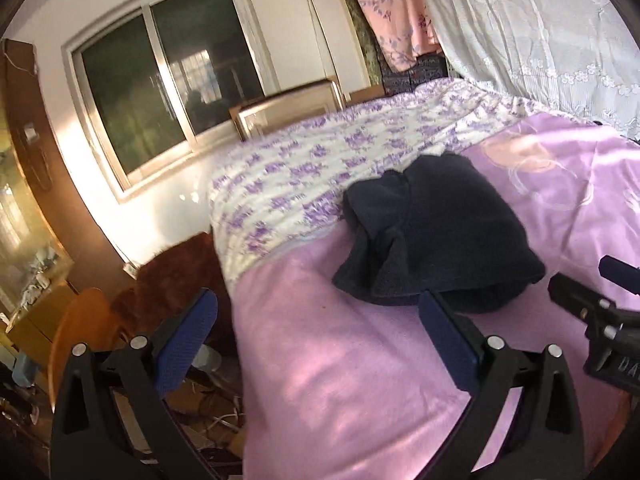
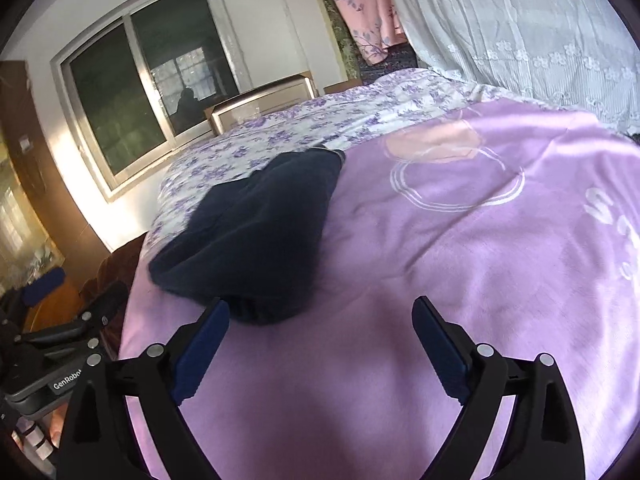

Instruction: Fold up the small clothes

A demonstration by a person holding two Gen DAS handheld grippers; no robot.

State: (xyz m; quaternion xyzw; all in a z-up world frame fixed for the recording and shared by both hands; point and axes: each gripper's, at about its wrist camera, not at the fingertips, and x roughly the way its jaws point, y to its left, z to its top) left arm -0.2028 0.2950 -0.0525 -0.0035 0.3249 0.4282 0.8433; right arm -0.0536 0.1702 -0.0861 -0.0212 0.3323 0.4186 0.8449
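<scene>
The dark garment (image 1: 436, 236) lies crumpled on the pink blanket (image 1: 340, 360), at the border of the flowered sheet (image 1: 304, 168); I judge it soft, light and limp, best taken at its near hem. My left gripper (image 1: 316, 320) and right gripper (image 2: 320, 332) are both spread wide and hold nothing. I see no container.

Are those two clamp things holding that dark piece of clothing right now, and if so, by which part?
Nothing is held. The left gripper and right gripper are both open and empty, and the dark garment lies loose on the pink blanket.
</scene>
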